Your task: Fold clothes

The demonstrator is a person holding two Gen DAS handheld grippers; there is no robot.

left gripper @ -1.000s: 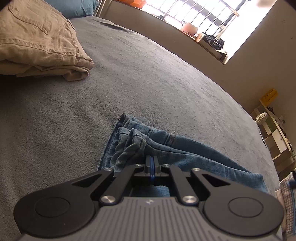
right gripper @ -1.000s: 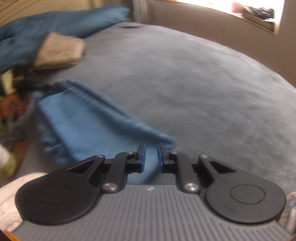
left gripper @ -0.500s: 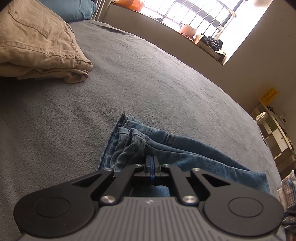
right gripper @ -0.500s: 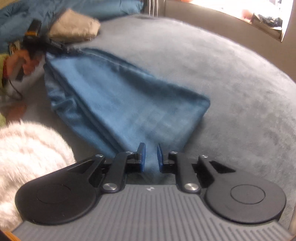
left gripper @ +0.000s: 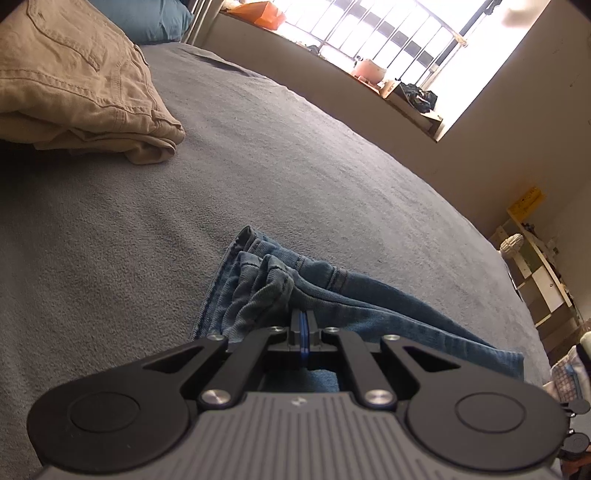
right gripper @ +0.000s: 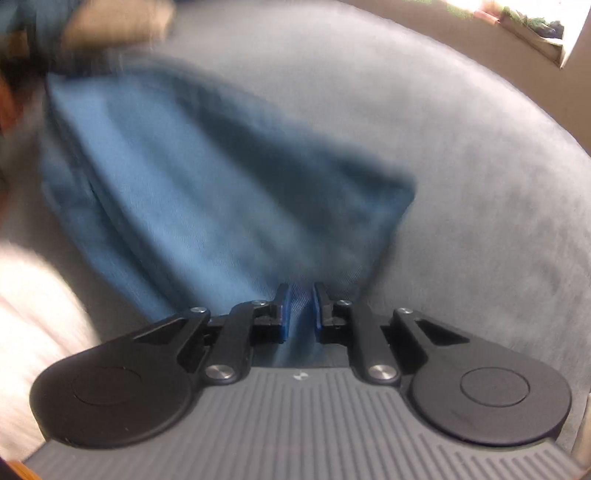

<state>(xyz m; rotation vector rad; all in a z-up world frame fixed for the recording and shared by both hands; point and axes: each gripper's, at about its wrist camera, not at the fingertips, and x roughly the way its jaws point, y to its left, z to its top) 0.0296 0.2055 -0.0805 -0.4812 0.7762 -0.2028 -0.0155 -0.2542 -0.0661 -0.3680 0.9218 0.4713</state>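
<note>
Blue jeans lie on the grey bed cover. In the left wrist view my left gripper is shut, with the jeans' waist end bunched up and drawn in at its tips. In the right wrist view the jeans spread away from me as a long blurred panel towards the upper left. My right gripper is shut on their near end, and a fold of blue cloth sits between its blue pads. The far end of the jeans is lost in blur.
Folded khaki trousers rest at the far left of the bed, with a blue pillow behind them. A window sill holds small items. A shelf unit stands at the right. Something white and fluffy lies at the right view's lower left.
The right gripper has sunk towards the bed with the jeans' end in it, and the denim now lies spread and larger in its view. The left view has hardly changed.
</note>
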